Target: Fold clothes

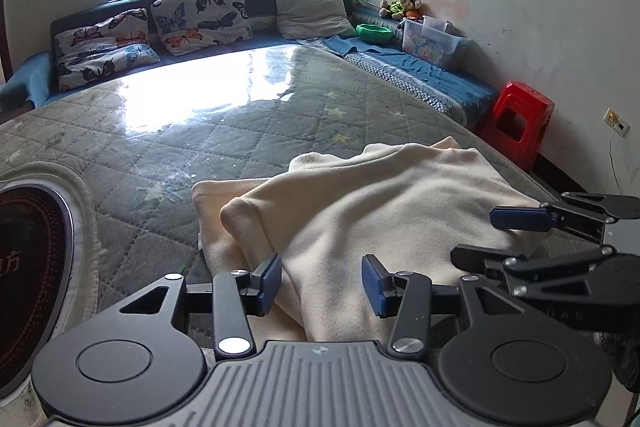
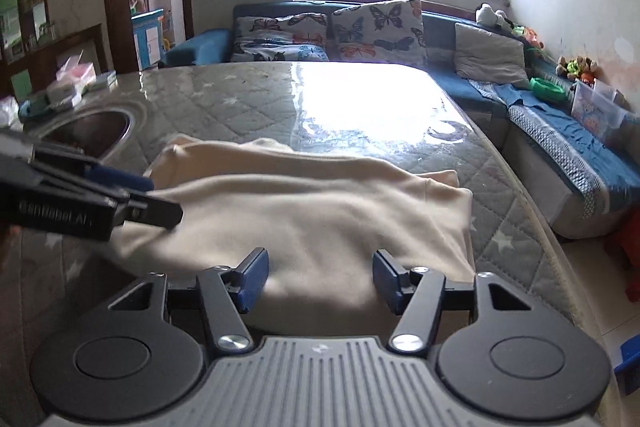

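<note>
A cream garment [image 1: 372, 207] lies partly folded on the quilted table top [image 1: 224, 131]; it also shows in the right wrist view [image 2: 304, 211]. My left gripper [image 1: 322, 285] is open, its jaws wide apart over the garment's near edge, holding nothing. My right gripper [image 2: 320, 279] is open too, jaws wide over the garment's near edge. The right gripper shows at the right in the left wrist view [image 1: 520, 239]; the left gripper shows at the left in the right wrist view [image 2: 136, 195].
An induction cooker [image 1: 32, 259] is set into the table at the left. A blue sofa with butterfly cushions [image 1: 200, 11] runs behind the table. A red stool [image 1: 518, 121], a clear storage box [image 1: 432, 41] and a green bowl [image 1: 374, 33] stand at the right.
</note>
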